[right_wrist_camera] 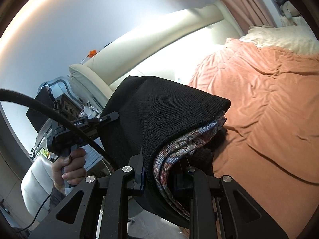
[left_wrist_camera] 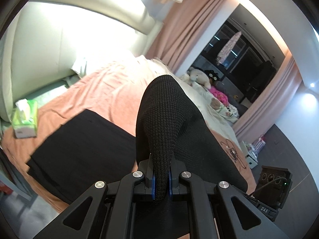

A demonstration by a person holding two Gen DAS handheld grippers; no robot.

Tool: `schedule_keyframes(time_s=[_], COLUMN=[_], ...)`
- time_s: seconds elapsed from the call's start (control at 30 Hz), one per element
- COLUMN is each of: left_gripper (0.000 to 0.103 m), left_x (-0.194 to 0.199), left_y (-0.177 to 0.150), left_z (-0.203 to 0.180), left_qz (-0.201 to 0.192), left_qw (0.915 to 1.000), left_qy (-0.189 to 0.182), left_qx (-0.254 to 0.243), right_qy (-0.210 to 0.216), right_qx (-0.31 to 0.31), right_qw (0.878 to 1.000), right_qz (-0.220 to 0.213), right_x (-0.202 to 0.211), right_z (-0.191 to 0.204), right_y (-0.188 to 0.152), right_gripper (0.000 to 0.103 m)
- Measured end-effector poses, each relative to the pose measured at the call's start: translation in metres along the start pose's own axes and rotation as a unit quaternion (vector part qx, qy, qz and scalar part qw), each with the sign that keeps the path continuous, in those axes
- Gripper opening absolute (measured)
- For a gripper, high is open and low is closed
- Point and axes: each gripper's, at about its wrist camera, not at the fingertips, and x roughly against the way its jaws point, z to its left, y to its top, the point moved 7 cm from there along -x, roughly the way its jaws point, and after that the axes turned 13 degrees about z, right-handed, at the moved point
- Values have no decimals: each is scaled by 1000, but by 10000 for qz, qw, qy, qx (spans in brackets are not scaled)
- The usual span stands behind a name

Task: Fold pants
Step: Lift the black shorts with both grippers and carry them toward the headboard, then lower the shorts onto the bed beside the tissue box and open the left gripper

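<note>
Both sets of fingers are clamped on the black pants. My left gripper pinches a bunched bit of the knit cloth tight between its blue pads. My right gripper holds a thicker bundle, and I see black cloth with a colored patterned layer tucked under it.

I hold that end of the pants up in the air over the bed. In the left view, the rest of the pants lies flat and dark on the orange blanket, near a green tissue box. The left hand shows in the right view, gripping its handle.

I think the fold is only partly done. One end is lifted, as if to carry it over the flat part. It is not laid down yet. I cannot tell how many folds are already made. Laying the cloth down and smoothing it is what I think is left.
</note>
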Motion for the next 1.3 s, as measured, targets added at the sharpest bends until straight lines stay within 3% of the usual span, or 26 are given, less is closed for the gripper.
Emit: schedule_keyframes(time_s=[0.77, 1.17, 1.23, 1.3], left_gripper=[9, 9, 10, 11], left_x=[-36, -109, -127, -138], left_y=[77, 101, 100, 96], left_z=[146, 178, 184, 195], left_qz=[218, 604, 768, 933], left_qw=[9938, 9858, 9816, 9746], left_qy=[870, 1429, 1626, 1875], left_qx=[661, 646, 646, 787], right_qy=[-151, -589, -749, -1010], right_qx=[273, 212, 177, -102], right_qw=[9971, 9959, 9950, 9908], right_qz=[700, 653, 635, 891], right_x=[-174, -222, -230, -243], right_z=[18, -17, -29, -50], right_y=[81, 101, 100, 94], right_gripper=[16, 17, 23, 30])
